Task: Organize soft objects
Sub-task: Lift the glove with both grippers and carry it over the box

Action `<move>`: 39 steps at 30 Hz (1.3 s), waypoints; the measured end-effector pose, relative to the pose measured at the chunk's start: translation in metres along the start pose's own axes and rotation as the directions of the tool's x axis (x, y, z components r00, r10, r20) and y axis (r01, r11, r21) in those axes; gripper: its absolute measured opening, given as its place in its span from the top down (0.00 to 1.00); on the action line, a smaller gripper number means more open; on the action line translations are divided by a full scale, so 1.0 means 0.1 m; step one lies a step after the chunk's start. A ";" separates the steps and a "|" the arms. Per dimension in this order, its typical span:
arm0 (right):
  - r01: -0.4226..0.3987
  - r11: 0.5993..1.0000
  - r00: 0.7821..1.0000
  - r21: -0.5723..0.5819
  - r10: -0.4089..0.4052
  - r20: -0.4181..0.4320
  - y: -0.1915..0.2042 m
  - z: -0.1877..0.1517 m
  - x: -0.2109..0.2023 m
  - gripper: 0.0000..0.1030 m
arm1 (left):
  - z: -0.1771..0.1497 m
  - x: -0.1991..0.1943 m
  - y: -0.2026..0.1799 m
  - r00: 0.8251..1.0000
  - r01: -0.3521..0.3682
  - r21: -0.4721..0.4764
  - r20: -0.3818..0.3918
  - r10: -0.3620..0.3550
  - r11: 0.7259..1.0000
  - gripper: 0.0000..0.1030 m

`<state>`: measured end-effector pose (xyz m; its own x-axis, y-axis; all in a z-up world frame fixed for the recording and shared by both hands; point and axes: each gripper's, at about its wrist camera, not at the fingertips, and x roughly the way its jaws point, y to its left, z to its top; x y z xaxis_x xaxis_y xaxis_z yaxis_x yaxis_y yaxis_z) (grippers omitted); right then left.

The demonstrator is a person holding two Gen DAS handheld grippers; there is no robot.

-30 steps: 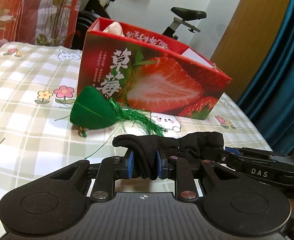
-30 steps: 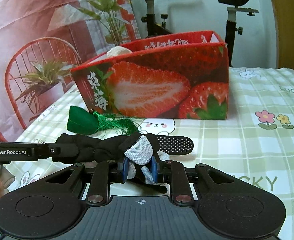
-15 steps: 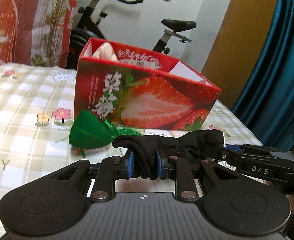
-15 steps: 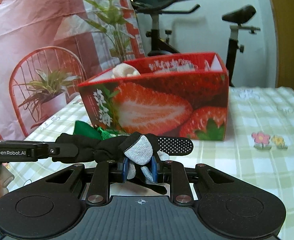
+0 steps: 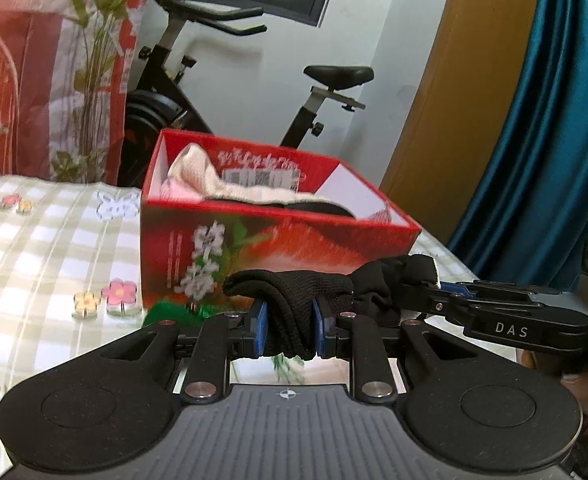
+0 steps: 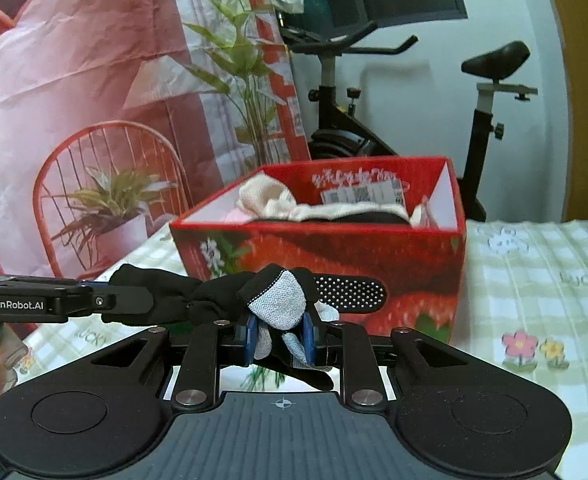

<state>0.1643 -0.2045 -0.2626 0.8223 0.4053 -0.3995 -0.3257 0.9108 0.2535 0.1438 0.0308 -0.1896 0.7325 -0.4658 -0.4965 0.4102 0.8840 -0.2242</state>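
Glove stretched between left and right jaws before strawberry box.

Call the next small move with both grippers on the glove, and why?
Probably carry the glove forward over the box rim. Left gripper and right gripper each pinch an end, the glove hangs short of the open box, and clothes already lie inside.
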 end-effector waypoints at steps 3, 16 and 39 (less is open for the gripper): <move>-0.006 1.000 0.999 -0.030 0.007 0.031 0.00 0.17 -0.03 0.80 | 0.13 -0.01 -0.01 1.000 0.008 0.002 0.023 -0.008 1.000 0.77; -0.015 0.999 0.991 -0.037 0.020 0.133 -0.11 0.81 0.08 0.80 | 0.66 0.14 0.08 0.996 0.012 -0.023 0.093 -0.010 1.000 0.77; 0.149 0.981 0.989 -0.124 -0.148 0.017 -0.41 1.25 1.31 0.80 | 1.09 1.19 0.48 0.999 -0.048 -0.062 -0.028 0.046 0.997 0.71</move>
<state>0.3436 -0.1991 -0.2153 0.8695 0.2642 -0.4173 -0.2545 0.9638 0.0799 0.3097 0.0132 -0.1675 0.7350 -0.4229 -0.5301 0.3401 0.9062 -0.2514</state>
